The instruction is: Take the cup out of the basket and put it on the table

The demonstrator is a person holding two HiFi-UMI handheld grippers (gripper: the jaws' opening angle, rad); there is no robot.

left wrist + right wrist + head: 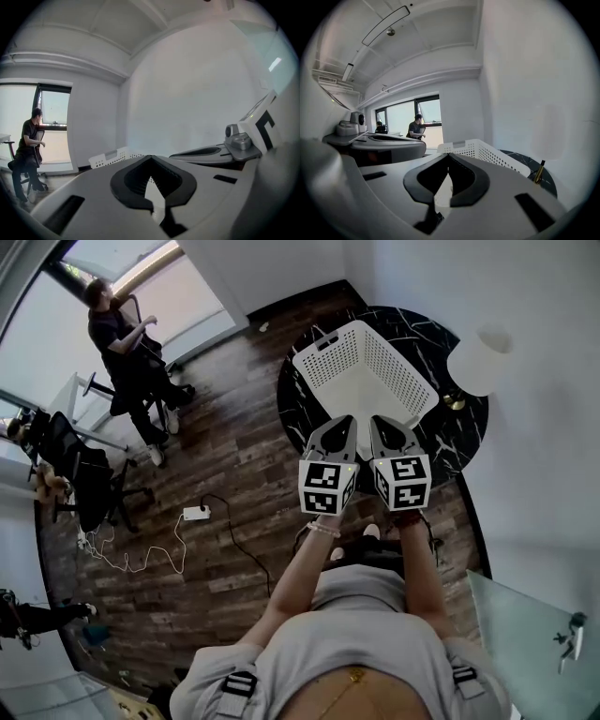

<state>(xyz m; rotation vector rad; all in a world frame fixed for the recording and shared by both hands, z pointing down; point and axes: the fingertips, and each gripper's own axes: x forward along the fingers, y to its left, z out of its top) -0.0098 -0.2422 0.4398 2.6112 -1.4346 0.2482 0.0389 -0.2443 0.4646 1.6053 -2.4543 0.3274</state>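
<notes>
A white perforated basket (323, 352) stands on a round black marble table (450, 442). No cup shows in any view, and what I see of the basket's inside is plain white. My left gripper (342, 420) and right gripper (380, 423) are held side by side, their tips over the basket's near rim. Both are shut with nothing between the jaws. In the left gripper view the shut tips (150, 157) point over the basket (110, 156). The right gripper view shows its tips (449, 154) just before the basket's rim (483, 150).
A white lamp shade (480, 359) on a brass foot (457, 401) stands on the table's right side. A person (127, 352) is at the far window beside desk chairs (84, 474). A power strip (195, 513) with cables lies on the wooden floor.
</notes>
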